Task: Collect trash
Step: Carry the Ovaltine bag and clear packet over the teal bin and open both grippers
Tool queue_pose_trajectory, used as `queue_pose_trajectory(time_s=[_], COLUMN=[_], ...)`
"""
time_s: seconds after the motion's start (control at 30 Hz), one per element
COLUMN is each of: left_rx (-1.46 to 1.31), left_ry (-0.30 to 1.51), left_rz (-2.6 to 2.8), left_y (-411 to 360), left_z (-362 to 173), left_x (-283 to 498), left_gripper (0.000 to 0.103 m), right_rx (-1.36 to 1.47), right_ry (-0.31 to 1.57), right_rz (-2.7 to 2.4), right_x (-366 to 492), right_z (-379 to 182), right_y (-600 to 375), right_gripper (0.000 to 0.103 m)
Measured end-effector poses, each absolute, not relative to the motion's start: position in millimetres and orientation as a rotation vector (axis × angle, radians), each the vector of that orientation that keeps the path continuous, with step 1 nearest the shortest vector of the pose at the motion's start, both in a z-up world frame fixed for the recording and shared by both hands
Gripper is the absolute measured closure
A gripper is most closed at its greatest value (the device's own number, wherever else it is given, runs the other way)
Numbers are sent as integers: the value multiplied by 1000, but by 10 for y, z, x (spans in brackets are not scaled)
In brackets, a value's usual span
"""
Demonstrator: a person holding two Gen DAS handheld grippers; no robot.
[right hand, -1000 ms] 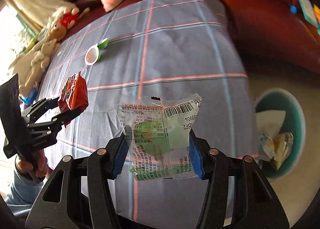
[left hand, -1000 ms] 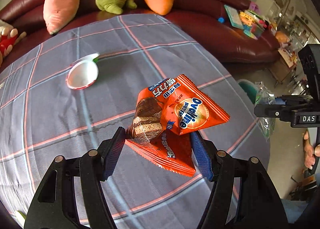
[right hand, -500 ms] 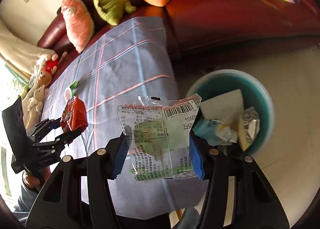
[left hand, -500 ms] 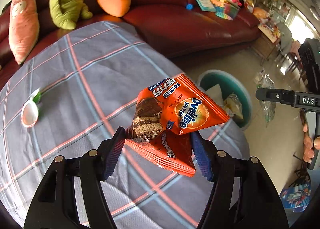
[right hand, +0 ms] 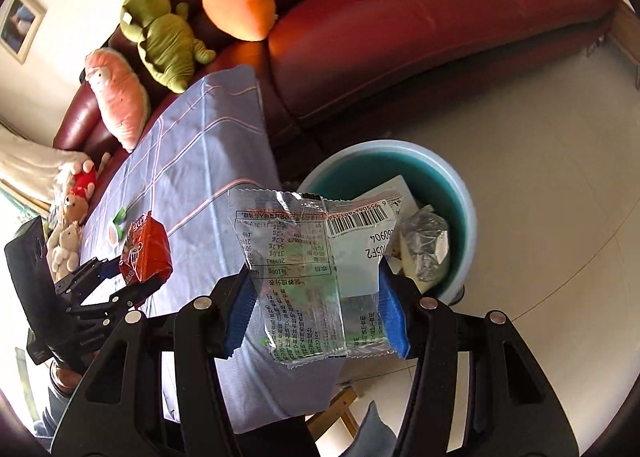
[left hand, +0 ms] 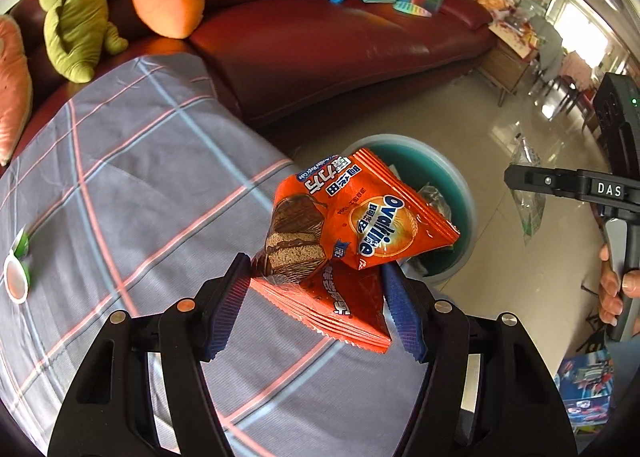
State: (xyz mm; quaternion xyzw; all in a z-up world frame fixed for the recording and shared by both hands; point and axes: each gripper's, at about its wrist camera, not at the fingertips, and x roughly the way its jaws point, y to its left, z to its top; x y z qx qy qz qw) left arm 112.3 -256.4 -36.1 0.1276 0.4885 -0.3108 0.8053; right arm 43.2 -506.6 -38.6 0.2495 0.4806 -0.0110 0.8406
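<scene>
Two grippers, each pinching trash. Left gripper (left hand: 316, 297) clamped the orange snack wrapper (left hand: 360, 233) between its fingers — teal bin (left hand: 464, 193) just beyond the tips. Right gripper (right hand: 316, 305) squeezed the clear wrapper (right hand: 316, 277) between its pads — bin past them, other trash inside.

Bright daylight, floor glare, fisheye-warped edges, sharp

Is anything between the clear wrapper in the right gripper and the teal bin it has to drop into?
Nothing visible blocks it. The clear wrapper hangs in the right gripper near the open teal bin; the table edge lies beside that path, not across it.
</scene>
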Motion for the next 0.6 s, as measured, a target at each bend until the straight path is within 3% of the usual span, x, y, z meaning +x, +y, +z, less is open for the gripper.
queue_pose_trajectory(time_s=[0.6], left_rx=[305], left_ry=[1109], left_rz=[-769], left_y=[-3517], left_z=[-737], left_x=[1408], left_gripper=[36], right_rx=[609], right_ry=[1045], right_rz=[-110], right_x=[611], right_z=[-583], right_y=[-5527], right_gripper=[49])
